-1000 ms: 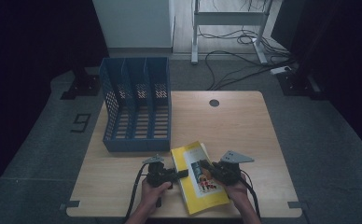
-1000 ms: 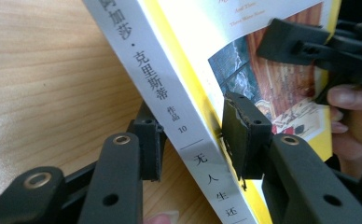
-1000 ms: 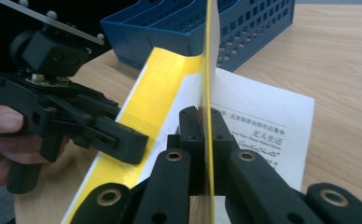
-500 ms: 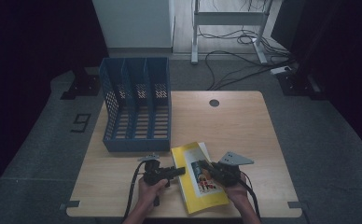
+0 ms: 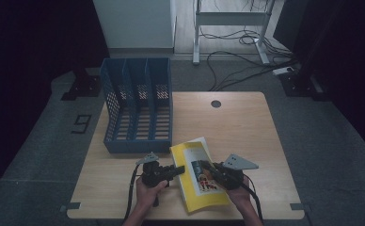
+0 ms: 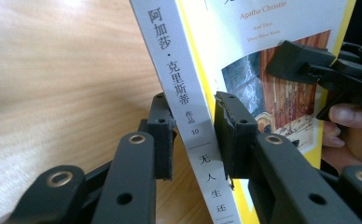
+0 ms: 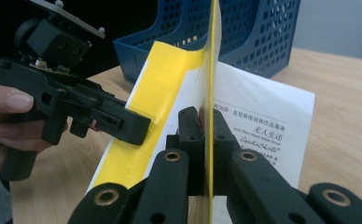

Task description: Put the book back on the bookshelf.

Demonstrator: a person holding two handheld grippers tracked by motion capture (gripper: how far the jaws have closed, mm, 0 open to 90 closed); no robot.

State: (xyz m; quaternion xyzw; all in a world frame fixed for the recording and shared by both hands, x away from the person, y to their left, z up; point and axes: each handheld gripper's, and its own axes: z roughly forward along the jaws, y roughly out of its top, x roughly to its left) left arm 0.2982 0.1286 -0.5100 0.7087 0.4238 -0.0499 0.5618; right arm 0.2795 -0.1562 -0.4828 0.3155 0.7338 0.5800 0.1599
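Note:
A yellow-covered book (image 5: 200,181) lies near the table's front edge. Its white spine (image 6: 179,84) carries Chinese print. My left gripper (image 6: 193,135) has the spine between its jaws. They have just been closing, and both pads now touch it. From above, the left gripper (image 5: 180,170) points right at the book's left edge. My right gripper (image 7: 203,126) is shut on the edge of the front cover (image 7: 170,79) and holds it lifted off the white title page (image 7: 263,121). In the high view the right gripper (image 5: 204,168) rests over the cover picture.
A blue mesh file rack (image 5: 138,108) with three slots stands on the wooden table (image 5: 237,127) behind the book, at the back left. It rises close behind the lifted cover in the right gripper view (image 7: 258,37). Cables trail from both grippers toward the front edge.
The left gripper has shifted slightly at the book's left edge. The book and the right gripper have stayed where they were.

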